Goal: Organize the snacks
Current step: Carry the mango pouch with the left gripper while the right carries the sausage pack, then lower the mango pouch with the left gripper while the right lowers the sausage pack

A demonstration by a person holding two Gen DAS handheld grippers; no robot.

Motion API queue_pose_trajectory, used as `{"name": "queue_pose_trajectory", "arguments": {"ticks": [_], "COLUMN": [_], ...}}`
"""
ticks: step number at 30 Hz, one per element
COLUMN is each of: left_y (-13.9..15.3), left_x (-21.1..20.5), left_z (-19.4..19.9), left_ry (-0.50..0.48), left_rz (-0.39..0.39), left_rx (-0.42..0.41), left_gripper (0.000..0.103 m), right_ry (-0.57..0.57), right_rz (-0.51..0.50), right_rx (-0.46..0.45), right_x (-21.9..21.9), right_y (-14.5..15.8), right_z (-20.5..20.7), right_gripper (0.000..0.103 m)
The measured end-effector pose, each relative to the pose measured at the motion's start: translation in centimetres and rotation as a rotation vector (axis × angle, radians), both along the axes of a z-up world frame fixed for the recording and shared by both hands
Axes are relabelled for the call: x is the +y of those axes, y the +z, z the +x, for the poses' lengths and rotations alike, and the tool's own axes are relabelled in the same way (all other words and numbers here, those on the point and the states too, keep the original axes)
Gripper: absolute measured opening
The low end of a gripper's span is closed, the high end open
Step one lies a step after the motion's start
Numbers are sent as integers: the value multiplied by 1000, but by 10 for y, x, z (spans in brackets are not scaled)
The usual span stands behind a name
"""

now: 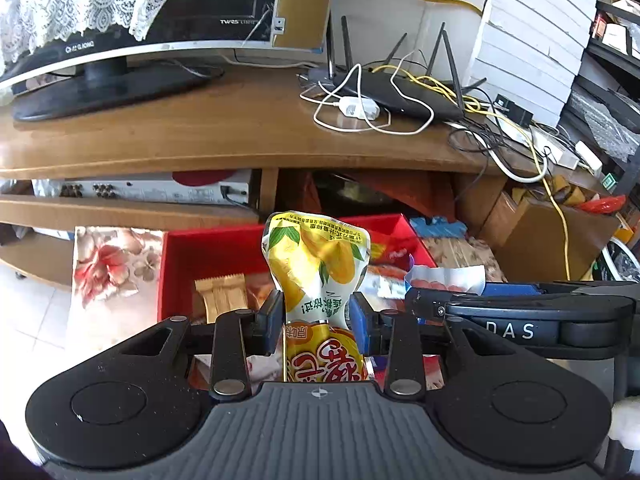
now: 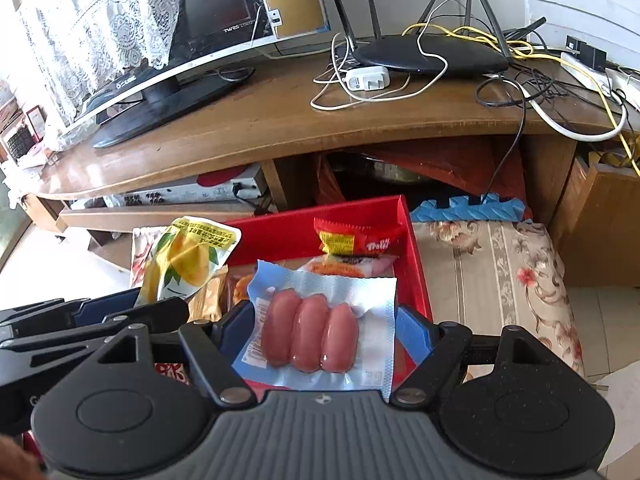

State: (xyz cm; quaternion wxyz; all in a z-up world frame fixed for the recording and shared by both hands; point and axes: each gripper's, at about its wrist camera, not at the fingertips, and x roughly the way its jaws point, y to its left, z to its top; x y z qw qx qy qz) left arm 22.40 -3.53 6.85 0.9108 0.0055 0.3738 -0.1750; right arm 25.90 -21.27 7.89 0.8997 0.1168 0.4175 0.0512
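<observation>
Left gripper (image 1: 316, 312) is clamped tight on a yellow mango pouch (image 1: 316, 264) with Chinese print, held above the red box (image 2: 416, 276). Right gripper (image 2: 324, 332) sits about half open, pinching a sausage pack (image 2: 312, 332) over the box too. Red "Trolli" wrapper (image 2: 360, 242) inside, "DAS" on the gripper arm

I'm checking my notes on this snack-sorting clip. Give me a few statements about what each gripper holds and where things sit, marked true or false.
1. The left gripper pinches a yellow mango pouch. True.
2. The right gripper is empty. False: it holds a sausage pack.
3. The red box already contains snacks. True.
4. The router sits on the floor. False: it is on the wooden stand.
</observation>
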Motion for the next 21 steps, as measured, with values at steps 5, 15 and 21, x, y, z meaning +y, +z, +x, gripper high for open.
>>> {"name": "queue_pose_trajectory", "arguments": {"ticks": [5,15,21], "left_y": [-7,-24,-32], "left_x": [-1,-2,-1], "left_z": [17,37,43], "left_ry": [17,46,61], "left_rz": [1,25,31], "left_rx": [14,46,62], "left_gripper": [42,42,42], "right_ry": [-2,1,7], "right_rz": [-11,-40,-55], "right_rx": [11,49,61], "right_x": [2,7,12], "right_y": [-6,-24,-32], "right_z": [16,39,47], "right_gripper": [76,76,76]}}
